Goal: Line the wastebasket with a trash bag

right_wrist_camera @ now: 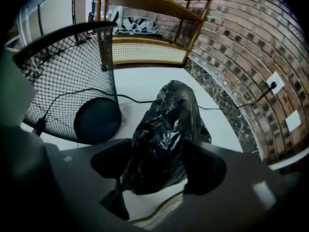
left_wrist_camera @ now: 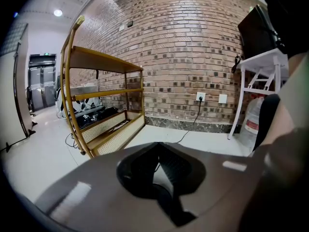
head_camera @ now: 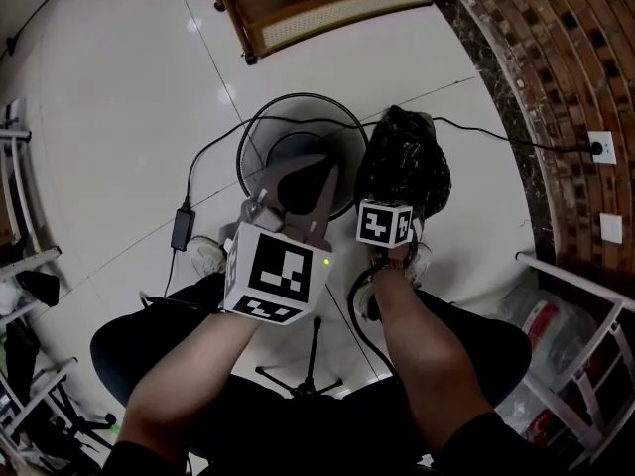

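2 jaws apart, right gripper (right_wrist_camera: 159, 163) points steeply down over trash bag (right_wrist_camera: 166, 129).

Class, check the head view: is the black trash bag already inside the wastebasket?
No, the trash bag lies crumpled on the floor beside the wastebasket, outside its rim.
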A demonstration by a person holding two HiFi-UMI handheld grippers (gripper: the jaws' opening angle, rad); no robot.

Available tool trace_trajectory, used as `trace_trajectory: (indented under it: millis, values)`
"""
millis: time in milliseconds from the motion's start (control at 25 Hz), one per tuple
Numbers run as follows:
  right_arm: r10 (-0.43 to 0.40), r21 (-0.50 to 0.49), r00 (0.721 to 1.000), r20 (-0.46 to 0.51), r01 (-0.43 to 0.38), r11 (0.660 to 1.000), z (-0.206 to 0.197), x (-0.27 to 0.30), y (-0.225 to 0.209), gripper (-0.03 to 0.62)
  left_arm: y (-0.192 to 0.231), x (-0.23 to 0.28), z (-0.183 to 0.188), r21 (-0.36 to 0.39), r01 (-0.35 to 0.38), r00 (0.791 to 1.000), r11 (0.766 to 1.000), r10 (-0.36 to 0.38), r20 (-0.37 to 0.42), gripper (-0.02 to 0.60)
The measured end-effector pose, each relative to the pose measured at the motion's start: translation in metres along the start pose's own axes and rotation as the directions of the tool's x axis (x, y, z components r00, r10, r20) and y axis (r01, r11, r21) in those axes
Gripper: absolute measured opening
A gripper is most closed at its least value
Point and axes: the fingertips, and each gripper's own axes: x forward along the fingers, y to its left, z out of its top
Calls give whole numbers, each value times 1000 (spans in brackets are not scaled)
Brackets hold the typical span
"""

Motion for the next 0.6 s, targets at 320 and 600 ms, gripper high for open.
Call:
trace_trajectory:
  millis: [320,600]
  values:
    - [-86,15,996,-33,86,996,-4,7,-28,180,8,2,-1,-2,1,1000,1000,-1,7,5]
    - [-127,45,992,5,127,991,1,-13,-53,41,5,-2,1,-3,-1,1000,1000,1,20,5]
